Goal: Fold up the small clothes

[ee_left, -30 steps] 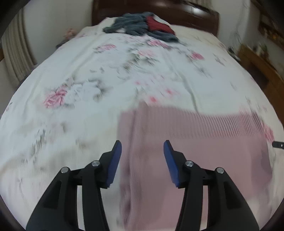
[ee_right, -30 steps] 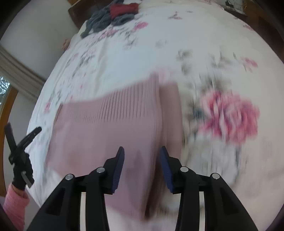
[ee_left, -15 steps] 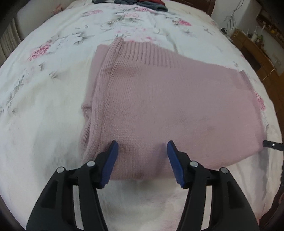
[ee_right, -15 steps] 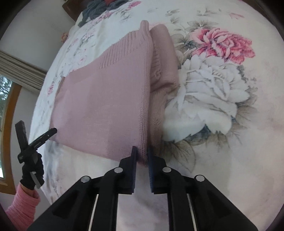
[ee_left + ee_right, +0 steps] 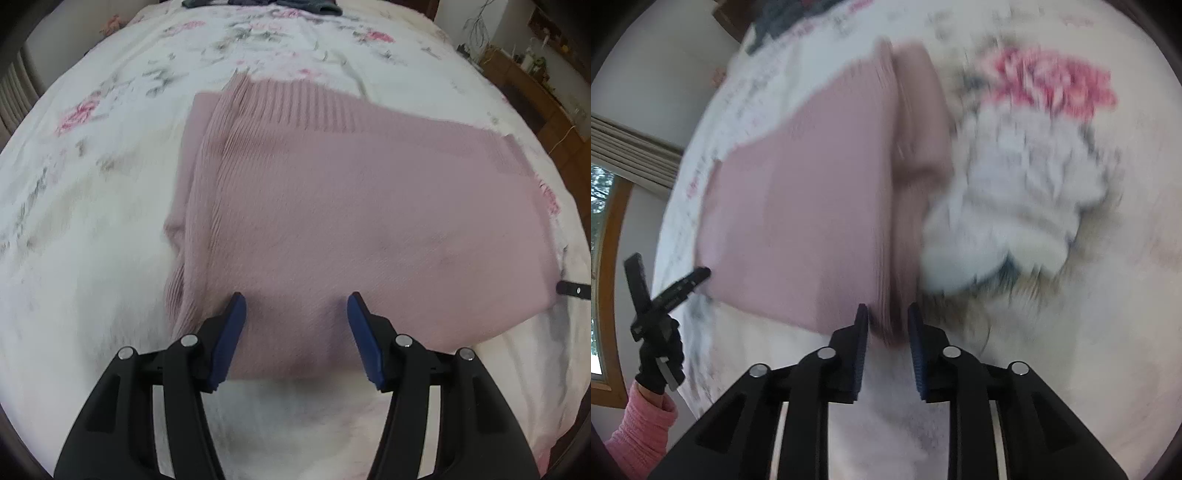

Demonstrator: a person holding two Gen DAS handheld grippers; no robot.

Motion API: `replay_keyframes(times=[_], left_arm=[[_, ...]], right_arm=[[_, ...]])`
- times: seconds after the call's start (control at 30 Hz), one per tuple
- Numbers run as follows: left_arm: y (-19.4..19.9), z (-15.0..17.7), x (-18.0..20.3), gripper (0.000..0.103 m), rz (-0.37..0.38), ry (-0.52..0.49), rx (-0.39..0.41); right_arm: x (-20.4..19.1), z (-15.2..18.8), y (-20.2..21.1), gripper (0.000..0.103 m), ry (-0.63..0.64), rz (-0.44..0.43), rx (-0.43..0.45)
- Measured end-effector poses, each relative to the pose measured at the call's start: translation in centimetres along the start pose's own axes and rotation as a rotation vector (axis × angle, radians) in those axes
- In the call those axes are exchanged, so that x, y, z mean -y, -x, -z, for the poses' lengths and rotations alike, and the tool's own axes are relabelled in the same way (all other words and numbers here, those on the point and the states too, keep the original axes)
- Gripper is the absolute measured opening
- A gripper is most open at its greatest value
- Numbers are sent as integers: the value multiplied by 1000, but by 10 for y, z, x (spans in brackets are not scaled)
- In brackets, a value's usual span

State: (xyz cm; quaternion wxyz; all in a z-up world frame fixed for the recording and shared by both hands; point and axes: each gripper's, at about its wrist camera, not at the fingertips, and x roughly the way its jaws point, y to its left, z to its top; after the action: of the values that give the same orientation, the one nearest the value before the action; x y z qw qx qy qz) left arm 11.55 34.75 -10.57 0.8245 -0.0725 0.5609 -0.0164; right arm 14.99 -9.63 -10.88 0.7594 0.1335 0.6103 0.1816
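Note:
A pink ribbed knit sweater (image 5: 351, 203) lies folded flat on the floral bedspread (image 5: 92, 184), with a sleeve tucked under its left side. My left gripper (image 5: 295, 306) stands wide open just over the sweater's near edge, nothing between its fingers. In the right wrist view the same sweater (image 5: 798, 206) is blurred. My right gripper (image 5: 886, 317) straddles its near right corner, jaws a narrow gap apart around the layered edge. One right fingertip (image 5: 572, 288) shows at the sweater's right side.
Dark grey and red clothes (image 5: 295, 3) are piled at the head of the bed. A wooden cabinet (image 5: 535, 85) stands to the right. A black-gloved hand (image 5: 661, 362) with a pink sleeve (image 5: 639, 435) holds the left gripper, near a window (image 5: 602, 221).
Both grippers came down to the sweater's near edge. The right one shut on the corner half a second ago; its jaws now stand a little wider and it slides forward over the edge.

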Motion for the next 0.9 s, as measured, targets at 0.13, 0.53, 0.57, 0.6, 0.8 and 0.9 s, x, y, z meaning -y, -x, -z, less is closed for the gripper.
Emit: replay_keyframes(times=[0.13, 0.53, 0.57, 0.6, 0.8, 0.9], left_arm=[[9, -18, 15, 61, 29, -13, 42], [-32, -63, 33, 61, 59, 32, 10], [-34, -64, 32, 61, 58, 36, 5], [-38, -64, 31, 61, 59, 40, 1], [-45, -64, 26, 62, 72, 53, -5], [-47, -63, 26, 63, 75, 47, -9]], right_arm=[[2, -24, 19, 50, -10, -4, 68], [34, -78, -25, 58, -115, -83, 3], [36, -79, -28, 58, -120, -97, 1], [37, -80, -31, 58, -126, -110, 3], [37, -86, -48, 40, -139, -173, -3], [34, -91, -50, 33, -144, -184, 1]])
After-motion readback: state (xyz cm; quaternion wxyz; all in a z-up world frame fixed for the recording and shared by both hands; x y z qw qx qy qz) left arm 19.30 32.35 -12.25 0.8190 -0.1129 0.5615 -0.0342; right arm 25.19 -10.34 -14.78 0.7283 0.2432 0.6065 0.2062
